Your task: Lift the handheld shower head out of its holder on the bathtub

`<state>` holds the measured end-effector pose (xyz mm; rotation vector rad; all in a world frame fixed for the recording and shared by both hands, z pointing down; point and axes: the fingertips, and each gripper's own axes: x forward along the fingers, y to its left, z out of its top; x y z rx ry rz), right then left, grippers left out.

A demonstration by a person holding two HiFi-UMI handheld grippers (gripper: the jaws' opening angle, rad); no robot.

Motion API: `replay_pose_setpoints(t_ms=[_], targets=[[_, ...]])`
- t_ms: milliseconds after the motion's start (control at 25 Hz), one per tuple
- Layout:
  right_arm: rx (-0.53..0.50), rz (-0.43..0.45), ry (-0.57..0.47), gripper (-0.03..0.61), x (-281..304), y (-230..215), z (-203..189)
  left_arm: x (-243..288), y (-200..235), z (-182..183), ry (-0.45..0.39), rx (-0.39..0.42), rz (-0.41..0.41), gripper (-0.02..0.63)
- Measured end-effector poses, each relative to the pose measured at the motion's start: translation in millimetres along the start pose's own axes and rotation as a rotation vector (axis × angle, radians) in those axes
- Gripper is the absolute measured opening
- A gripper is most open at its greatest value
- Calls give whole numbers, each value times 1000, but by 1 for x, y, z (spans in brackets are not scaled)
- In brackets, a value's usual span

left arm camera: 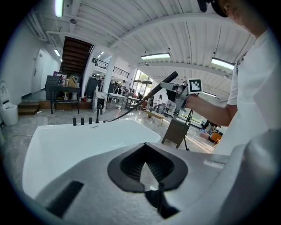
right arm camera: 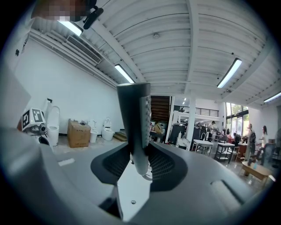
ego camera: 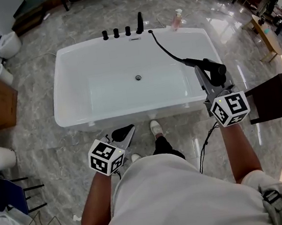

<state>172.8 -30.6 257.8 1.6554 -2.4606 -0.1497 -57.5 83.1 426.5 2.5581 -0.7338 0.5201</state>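
Here the right gripper [right arm camera: 140,165] is clamping the handheld shower head [right arm camera: 136,127]. Its jaws are standing partly apart, with both ribbed pads pressing on the dark handle, which is rising upright between them and reaching well above the jaw tips. The head is sitting clear of the bathtub [ego camera: 131,114], up in the air over the tub's near right corner. Its black hose [ego camera: 166,49] is curving away from the gripper, ahead and to its left, down to the far rim. There it is ending just beside the row of black tap fittings [ego camera: 121,32]. A pink bottle [ego camera: 175,20] is standing on that far rim, straight ahead of the right gripper and well apart from it.

The left gripper [left arm camera: 145,169] is hanging lower, on the near side of the tub and well to the left of the right gripper. Its jaws are standing only a narrow wedge apart and are gripping nothing; bare floor is showing through the gap. The tub's white basin is lying ahead of it and slightly to its left, and the raised shower head is showing ahead to its right. The person's feet are standing on the marble floor [ego camera: 47,142] between the two grippers.
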Motion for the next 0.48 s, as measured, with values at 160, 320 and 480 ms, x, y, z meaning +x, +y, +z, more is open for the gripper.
replay_pose_setpoints(t_ms=[160,320,480], targets=[[-2,1,-2,146,0,0,1,-3,1,0,-4,2,6,8],[-2,0,-2,144,1,0,4,-8,2,0,-7,3,13,8],[-3,-1,0,146,1,0,6,-13,3,1,-11,0,20,8]])
